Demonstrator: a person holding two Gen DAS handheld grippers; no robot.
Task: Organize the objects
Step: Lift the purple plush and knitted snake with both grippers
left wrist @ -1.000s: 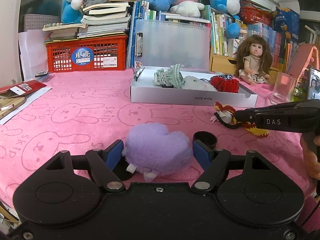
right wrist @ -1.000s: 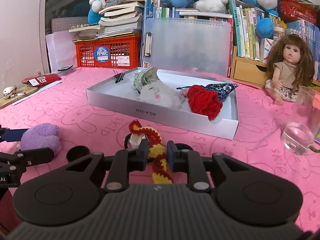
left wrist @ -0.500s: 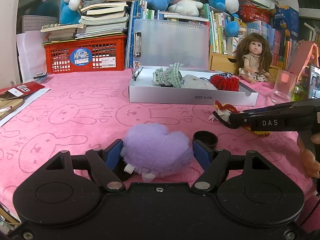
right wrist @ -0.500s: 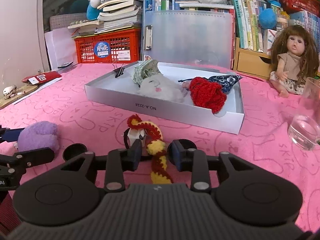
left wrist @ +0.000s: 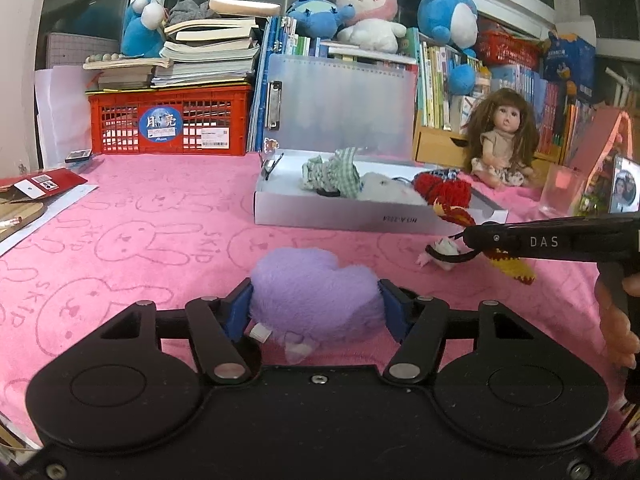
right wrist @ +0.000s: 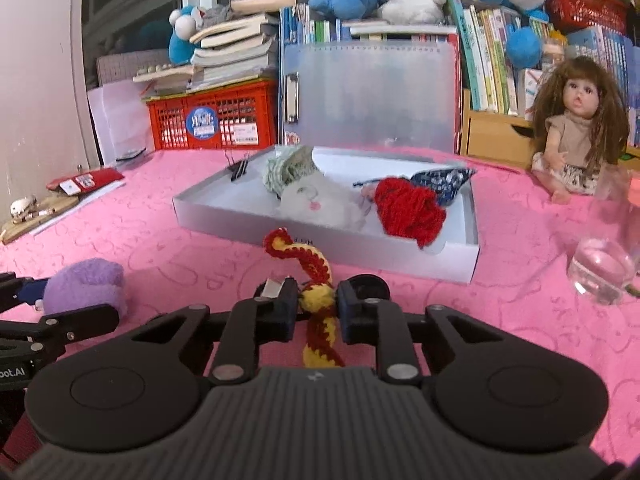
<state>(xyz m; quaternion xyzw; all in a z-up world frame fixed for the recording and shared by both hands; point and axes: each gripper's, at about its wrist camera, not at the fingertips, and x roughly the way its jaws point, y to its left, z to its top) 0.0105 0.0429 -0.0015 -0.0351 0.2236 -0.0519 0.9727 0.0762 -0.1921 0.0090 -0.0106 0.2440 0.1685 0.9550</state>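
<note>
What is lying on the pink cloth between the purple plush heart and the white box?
Nothing: in the left wrist view, only bare pink cloth stretches from the purple plush heart to the white box.

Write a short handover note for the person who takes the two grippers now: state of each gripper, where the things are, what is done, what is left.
Left gripper: jaws closing around the purple plush heart, pads at its sides, heart on the pink cloth.
Right gripper: shut on the red-and-yellow crochet piece.
White box: already holds the checked cloth, white plush, red yarn item and blue patterned item.
Left to do, probably: put heart and crochet piece into the box.
</note>
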